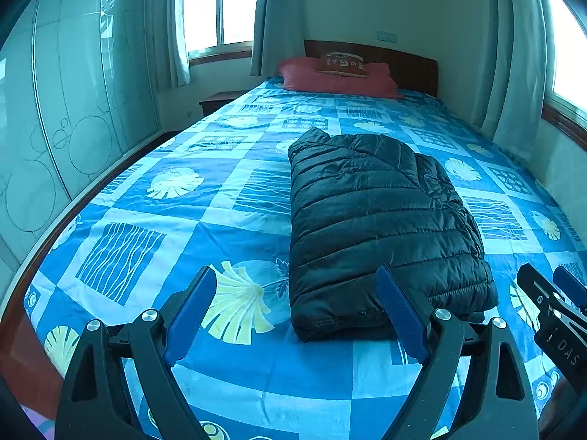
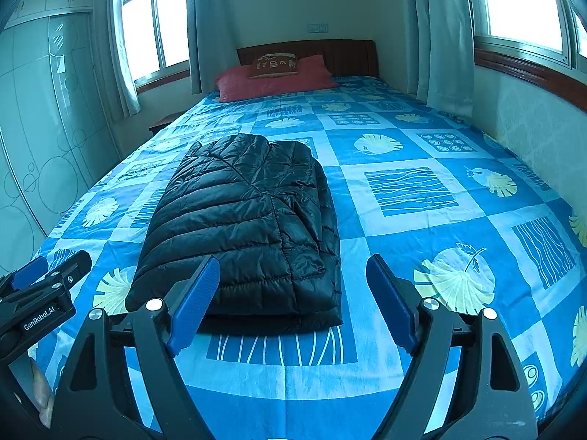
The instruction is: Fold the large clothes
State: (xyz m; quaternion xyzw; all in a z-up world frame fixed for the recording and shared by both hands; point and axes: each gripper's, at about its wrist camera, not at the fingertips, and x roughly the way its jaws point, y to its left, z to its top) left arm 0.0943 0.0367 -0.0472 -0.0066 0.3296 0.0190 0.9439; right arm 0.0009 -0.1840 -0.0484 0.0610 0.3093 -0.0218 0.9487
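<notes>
A black quilted puffer jacket lies folded into a thick rectangle on the blue patterned bedspread, also seen in the right wrist view as the jacket. My left gripper hovers open just in front of the jacket's near left corner, nothing between its blue pads. My right gripper stands open in front of the jacket's near right corner, holding nothing. Each gripper shows at the edge of the other's view: the right gripper and the left gripper.
The bed reaches back to a red pillow with a small brown cushion and a wooden headboard. A glass wardrobe runs along the left. Curtains and a wall close the right side. A nightstand stands at the far left.
</notes>
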